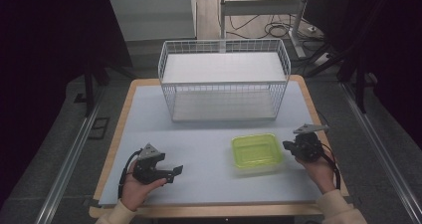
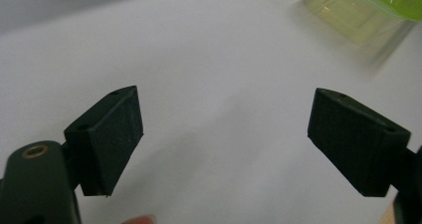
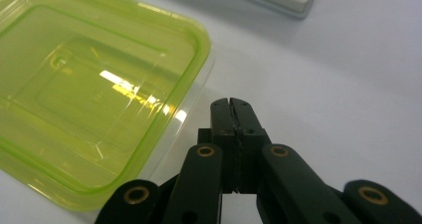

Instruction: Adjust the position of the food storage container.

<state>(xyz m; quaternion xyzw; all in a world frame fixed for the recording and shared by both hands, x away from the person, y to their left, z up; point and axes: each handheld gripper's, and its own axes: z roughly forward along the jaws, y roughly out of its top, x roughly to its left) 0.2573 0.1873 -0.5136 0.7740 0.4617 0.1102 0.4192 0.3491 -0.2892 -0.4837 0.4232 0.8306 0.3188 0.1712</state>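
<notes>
A clear plastic box with a yellow-green lid (image 1: 255, 153) (image 3: 89, 99) lies on the white table top, front right of centre. My right gripper (image 1: 287, 146) (image 3: 232, 103) is just right of the box, jaws pressed together with nothing between them, tips close to the box's corner. My left gripper (image 1: 176, 171) (image 2: 224, 134) rests at the front left, held in a hand, its jaws wide apart and empty over bare table. A corner of the box (image 2: 368, 5) sits far off at the top right of the left gripper view.
A white wire basket (image 1: 224, 79) with a flat white shelf stands at the back of the table. The table's wooden edge (image 1: 214, 211) runs along the front. Cables and a desk frame lie on the floor behind.
</notes>
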